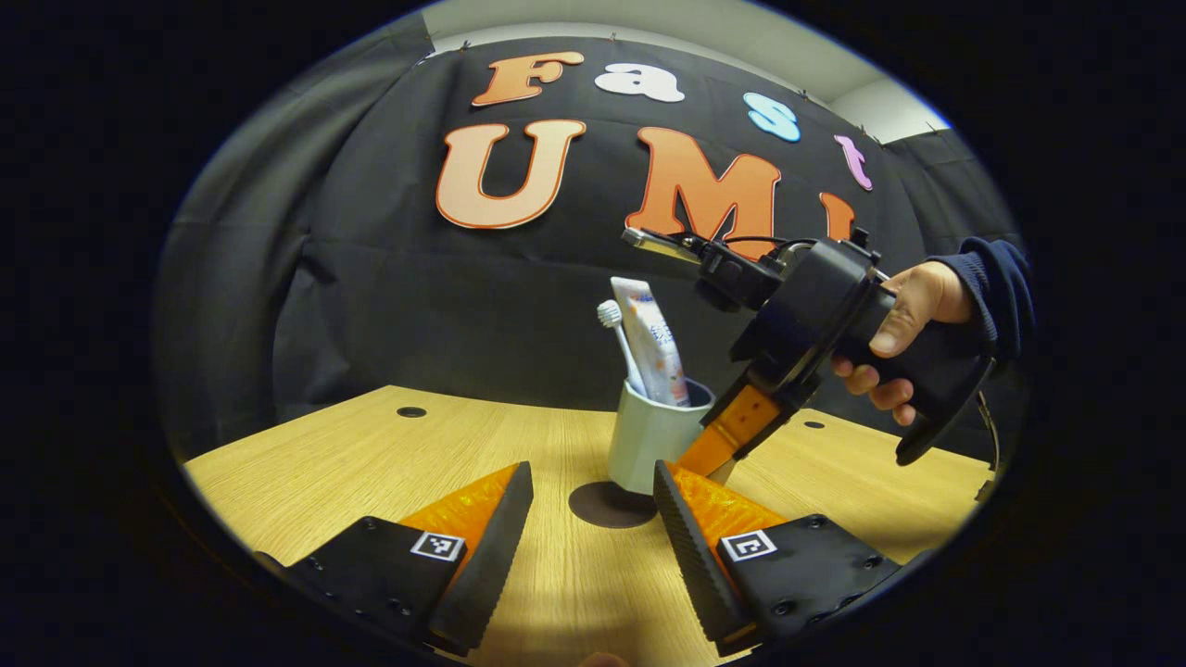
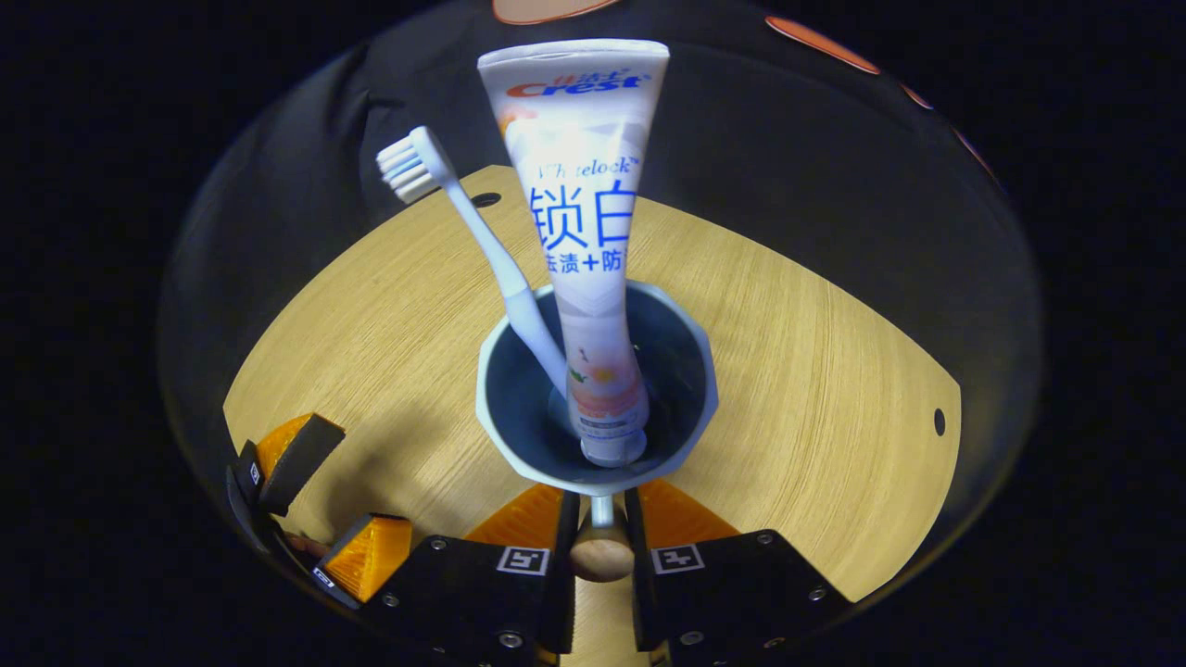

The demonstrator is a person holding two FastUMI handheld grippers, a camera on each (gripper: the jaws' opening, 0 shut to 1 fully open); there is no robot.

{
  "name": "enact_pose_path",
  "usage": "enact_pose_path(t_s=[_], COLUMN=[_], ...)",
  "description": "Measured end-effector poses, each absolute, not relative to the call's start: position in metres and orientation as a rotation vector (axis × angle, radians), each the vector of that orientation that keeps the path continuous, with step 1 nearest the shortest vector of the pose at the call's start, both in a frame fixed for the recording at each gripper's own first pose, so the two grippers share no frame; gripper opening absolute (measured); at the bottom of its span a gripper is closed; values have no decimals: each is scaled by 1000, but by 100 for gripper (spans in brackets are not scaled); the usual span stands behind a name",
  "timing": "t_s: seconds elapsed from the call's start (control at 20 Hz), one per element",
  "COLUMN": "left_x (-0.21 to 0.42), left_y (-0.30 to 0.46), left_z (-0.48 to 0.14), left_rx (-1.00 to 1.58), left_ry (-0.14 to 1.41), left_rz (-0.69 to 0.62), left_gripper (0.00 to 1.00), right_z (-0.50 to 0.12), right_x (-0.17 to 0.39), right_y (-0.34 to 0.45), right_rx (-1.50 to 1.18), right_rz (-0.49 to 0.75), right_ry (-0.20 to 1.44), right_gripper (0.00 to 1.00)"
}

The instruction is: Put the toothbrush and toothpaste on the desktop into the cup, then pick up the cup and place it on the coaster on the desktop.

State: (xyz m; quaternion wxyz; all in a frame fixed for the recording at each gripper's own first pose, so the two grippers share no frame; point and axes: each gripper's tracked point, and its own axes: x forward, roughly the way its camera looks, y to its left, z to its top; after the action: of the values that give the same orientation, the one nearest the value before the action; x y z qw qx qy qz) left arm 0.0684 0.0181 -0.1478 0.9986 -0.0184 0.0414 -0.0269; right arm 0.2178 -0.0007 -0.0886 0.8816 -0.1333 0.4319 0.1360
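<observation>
Cup [image 2: 519, 454] first: I see it carrying both the toothpaste [image 2: 584, 232] and the toothbrush [image 2: 482, 250], so I judge the loading done and the carry to the coaster [image 1: 602, 508] in hand. In the left gripper view the cup [image 1: 649, 440] sits at the coaster's far edge, lapping onto it; I cannot tell whether it rests there or hangs just above. My right gripper [image 2: 600, 537] has its jaws together on what looks like the cup's handle, a rounded wooden knob between them. My left gripper [image 1: 593, 519] holds its jaws apart over the desktop [image 1: 324, 463], gripping nothing. Next I would centre the cup on the disc, lower it level so the tall tube stays put, then release. Some blue printing runs down the tube
</observation>
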Motion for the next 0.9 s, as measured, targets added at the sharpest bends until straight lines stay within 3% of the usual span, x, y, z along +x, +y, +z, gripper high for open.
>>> enact_pose_path(t_s=[0.9], left_x=[68], left_y=[22], left_z=[-151], left_rx=[-37], left_ry=[99], left_rz=[-48], left_gripper=[85], right_z=[-88], right_x=[216], right_y=[-3], right_rx=[-284], right_rz=[305], right_ry=[978], right_gripper=[25])
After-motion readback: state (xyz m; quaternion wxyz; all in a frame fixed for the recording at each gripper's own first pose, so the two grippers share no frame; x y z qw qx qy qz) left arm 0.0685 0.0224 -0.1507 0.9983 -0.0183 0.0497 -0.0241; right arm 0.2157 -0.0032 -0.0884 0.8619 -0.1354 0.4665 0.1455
